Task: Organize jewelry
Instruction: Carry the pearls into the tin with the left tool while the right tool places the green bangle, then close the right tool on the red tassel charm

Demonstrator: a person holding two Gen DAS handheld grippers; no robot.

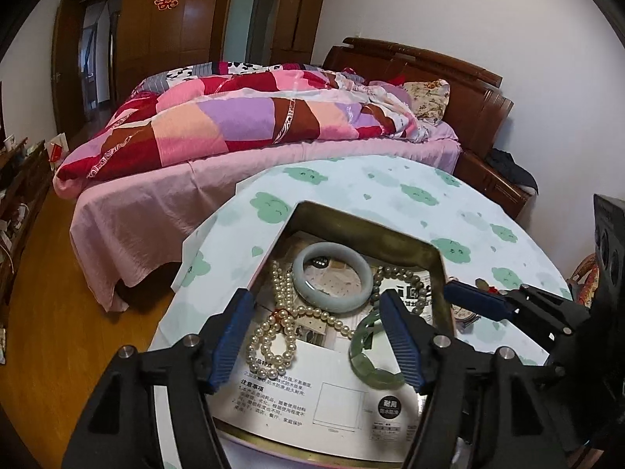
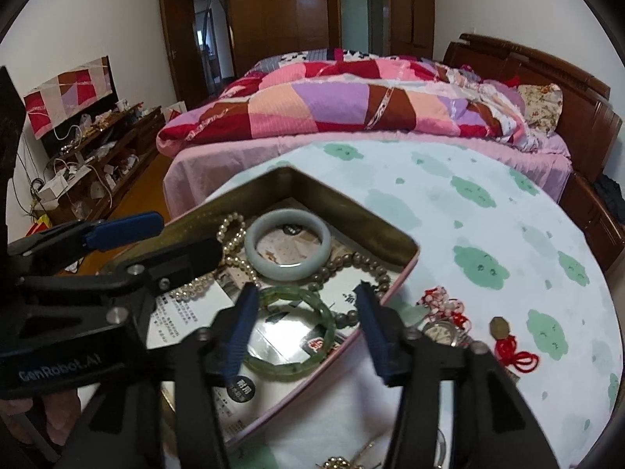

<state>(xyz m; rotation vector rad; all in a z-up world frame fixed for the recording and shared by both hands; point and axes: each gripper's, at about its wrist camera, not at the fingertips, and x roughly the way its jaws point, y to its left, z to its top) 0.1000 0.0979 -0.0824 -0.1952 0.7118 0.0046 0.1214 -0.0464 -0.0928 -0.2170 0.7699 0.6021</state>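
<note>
A: Status? Both claws over the tin (image 2: 351,211) on the tabletop (image 2: 488,211).

B: Left claw (image 1: 318,336) stands wide, nothing gripped — pearl necklace (image 1: 273,336) lies loose in the tin under its gap. Right claw (image 2: 306,332) is about half open, also empty. The dark green bangle (image 2: 297,336) lies flat in the tin below and between its pads, not pinched as far as I can tell.

A: What else is in the tin?

B: Pale jade bangle (image 2: 287,250) toward the far corner, a grey bead bracelet (image 2: 353,273) by the right wall, all on printed paper cards.

A: Left outside?

B: Red-cord charms (image 2: 441,305), a watch (image 2: 439,330) and a brass pendant on a red knot (image 2: 504,332) — on the tabletop just right of the tin.

A: Risks?

B: Three, my read. Claws sit close together, so a sideways move could knock them. A low pass by the left claw could snag the pearls and drag the strand out. The cords are tangled near the watch — grabbing one may pull the other along.
</note>
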